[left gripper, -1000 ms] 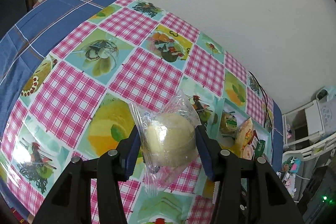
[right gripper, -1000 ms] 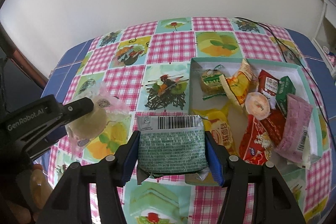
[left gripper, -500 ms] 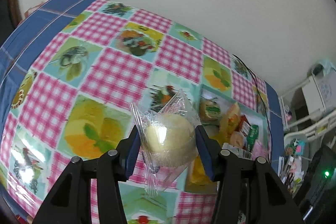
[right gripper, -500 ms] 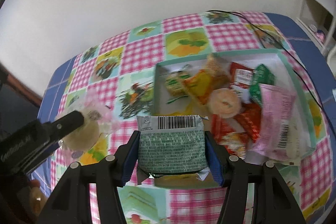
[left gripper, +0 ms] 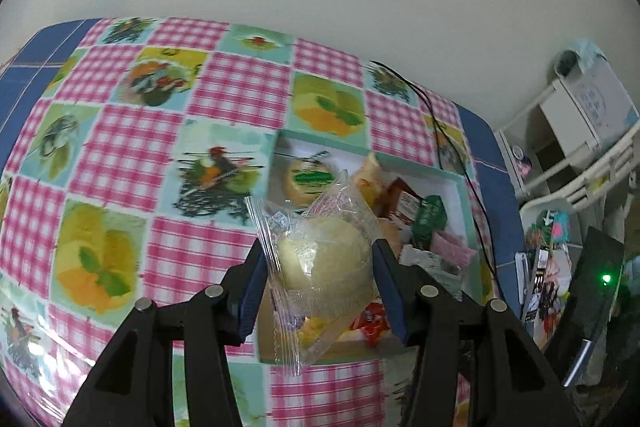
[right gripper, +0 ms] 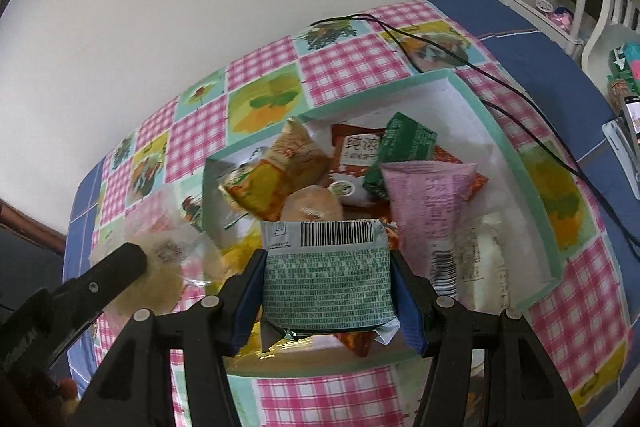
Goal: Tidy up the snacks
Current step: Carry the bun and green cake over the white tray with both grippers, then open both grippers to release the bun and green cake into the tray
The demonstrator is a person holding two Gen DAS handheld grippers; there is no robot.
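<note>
Left claw (left gripper: 320,263) is pinching a pale round bun in a clear wrapper (left gripper: 324,259), held in the air over the near-left corner of the snack box (right gripper: 516,155). Right claw (right gripper: 326,283) grips a green foil packet (right gripper: 326,283), barcode end up, above the box's near edge. Box sits on the checked counter (left gripper: 120,155), crowded with packets: a pink one (right gripper: 428,195), a green one (right gripper: 404,143).

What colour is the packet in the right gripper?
Green with a silver barcode strip: the packet, clearest in the right wrist view.
</note>
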